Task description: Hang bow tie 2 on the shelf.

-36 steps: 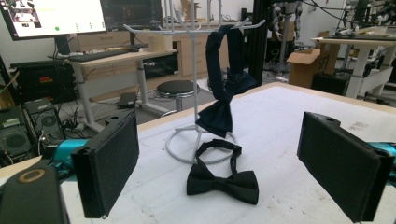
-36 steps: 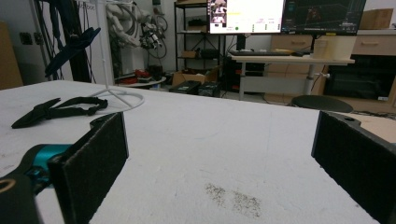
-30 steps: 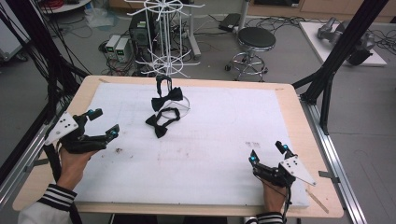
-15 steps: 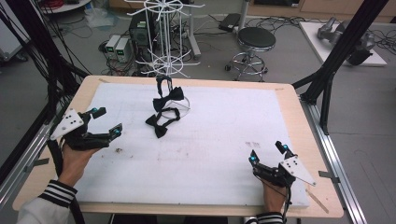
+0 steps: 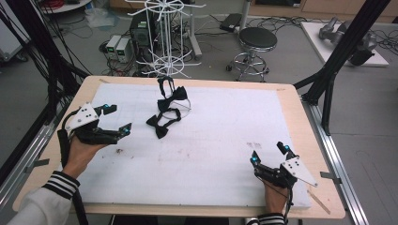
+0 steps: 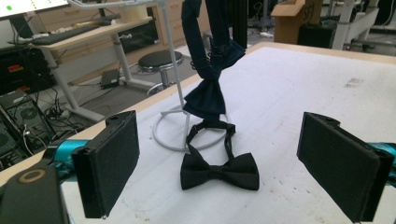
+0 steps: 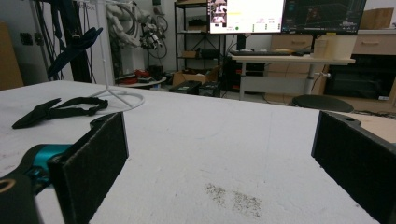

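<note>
Lying flat on the white table cover (image 5: 211, 140), a black bow tie (image 5: 162, 123) sits toward eleven o'clock from the table's middle, just in front of a white wire stand (image 5: 174, 56) from which a second bow tie (image 5: 170, 93) hangs. The left gripper (image 5: 117, 119), at nine o'clock, points at the flat tie with its jaws spread wide and empty. The right gripper (image 5: 268, 153), near five o'clock and well apart from both ties, also has its jaws wide apart, holding nothing.

The high view looks down on the whole table (image 5: 300, 117); both gripper views skim low, sharing the bow tie (image 6: 219, 171).
</note>
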`<act>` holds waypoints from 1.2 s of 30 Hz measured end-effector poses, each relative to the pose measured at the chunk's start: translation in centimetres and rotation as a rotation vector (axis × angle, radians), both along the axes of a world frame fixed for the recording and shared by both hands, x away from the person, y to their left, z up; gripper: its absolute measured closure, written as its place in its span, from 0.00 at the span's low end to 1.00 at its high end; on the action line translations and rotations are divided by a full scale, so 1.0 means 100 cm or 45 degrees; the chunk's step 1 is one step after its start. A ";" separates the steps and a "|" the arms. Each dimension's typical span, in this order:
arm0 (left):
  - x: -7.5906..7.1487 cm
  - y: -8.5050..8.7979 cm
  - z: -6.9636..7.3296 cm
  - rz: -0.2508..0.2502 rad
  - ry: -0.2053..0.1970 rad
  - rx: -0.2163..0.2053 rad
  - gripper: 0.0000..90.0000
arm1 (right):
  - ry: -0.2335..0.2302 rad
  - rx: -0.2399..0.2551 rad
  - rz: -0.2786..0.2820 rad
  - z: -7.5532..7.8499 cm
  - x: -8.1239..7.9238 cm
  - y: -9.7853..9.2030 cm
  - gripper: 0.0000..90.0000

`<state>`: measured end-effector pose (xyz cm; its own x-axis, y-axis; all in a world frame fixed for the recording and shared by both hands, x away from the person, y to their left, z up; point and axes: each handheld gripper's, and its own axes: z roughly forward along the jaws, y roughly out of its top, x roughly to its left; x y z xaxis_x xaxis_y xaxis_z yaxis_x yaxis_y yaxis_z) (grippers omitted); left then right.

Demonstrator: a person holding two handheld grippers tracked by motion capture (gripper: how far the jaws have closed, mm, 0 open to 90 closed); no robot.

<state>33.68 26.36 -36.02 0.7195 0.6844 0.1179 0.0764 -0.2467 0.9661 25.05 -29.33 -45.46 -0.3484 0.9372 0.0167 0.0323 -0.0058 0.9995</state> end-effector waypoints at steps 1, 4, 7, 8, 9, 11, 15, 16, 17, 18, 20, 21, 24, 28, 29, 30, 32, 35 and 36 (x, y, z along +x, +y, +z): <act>0.002 -0.001 0.000 -0.008 0.006 0.012 0.15 | 0.000 0.000 0.000 0.000 0.000 0.000 0.03; 0.006 -0.004 0.001 -0.023 0.021 0.045 0.15 | 0.000 0.001 0.000 0.000 0.000 0.000 0.03; 0.010 -0.007 0.003 -0.042 0.038 0.075 0.15 | 0.001 0.002 0.000 0.000 0.000 0.000 0.03; 0.012 -0.007 0.003 -0.049 0.037 0.096 0.15 | 0.000 0.002 0.000 0.000 0.000 0.000 0.03; 0.013 -0.009 0.003 -0.056 0.037 0.113 0.15 | 0.001 0.001 0.001 0.000 0.000 0.000 0.03; 0.016 -0.011 0.004 -0.078 0.044 0.155 0.15 | 0.001 0.001 0.000 0.000 0.000 0.000 0.03; 0.022 -0.017 0.005 -0.118 0.074 0.202 0.15 | -0.004 0.003 0.000 0.000 0.000 -0.001 0.03; 0.024 -0.018 0.005 -0.125 0.083 0.212 0.15 | -0.003 0.004 0.000 0.000 0.000 -0.001 0.03; 0.025 -0.020 0.006 -0.134 0.091 0.219 0.15 | -0.003 0.006 0.001 0.000 0.000 -0.001 0.03; 0.027 -0.021 0.006 -0.140 0.096 0.230 0.15 | -0.002 0.008 0.000 0.000 0.000 -0.001 0.03; 0.030 -0.024 0.007 -0.158 0.108 0.248 0.16 | -0.001 0.010 0.002 0.000 0.000 -0.001 0.03; 0.032 -0.025 0.007 -0.165 0.112 0.268 0.16 | 0.000 0.010 0.003 0.000 0.000 -0.001 0.03; 0.037 -0.028 0.005 -0.191 0.120 0.298 0.18 | 0.000 0.013 0.004 0.000 0.000 -0.001 0.03; 0.045 -0.034 0.001 -0.212 0.156 0.342 0.18 | 0.005 0.019 0.005 0.000 0.001 -0.001 0.03; 0.047 -0.036 0.001 -0.219 0.165 0.353 0.18 | 0.006 0.020 0.005 0.000 0.000 -0.001 0.03; 0.049 -0.038 0.000 -0.228 0.171 0.362 0.18 | 0.006 0.021 0.006 0.000 0.000 -0.001 0.03; 0.054 -0.042 0.001 -0.247 0.190 0.390 0.18 | 0.003 0.020 0.005 0.000 0.000 -0.002 0.03; 0.062 -0.048 0.002 -0.285 0.218 0.439 0.18 | -0.002 0.022 0.006 0.000 0.000 -0.002 0.03; 0.064 -0.049 0.002 -0.294 0.232 0.448 0.18 | -0.002 0.021 0.006 0.000 0.000 -0.002 0.03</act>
<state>40.09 21.45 -35.84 0.8790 0.4447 0.1718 0.1419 -0.5881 0.7962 25.08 -29.50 -45.48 -0.3530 0.9351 0.0317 0.0305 -0.0223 0.9993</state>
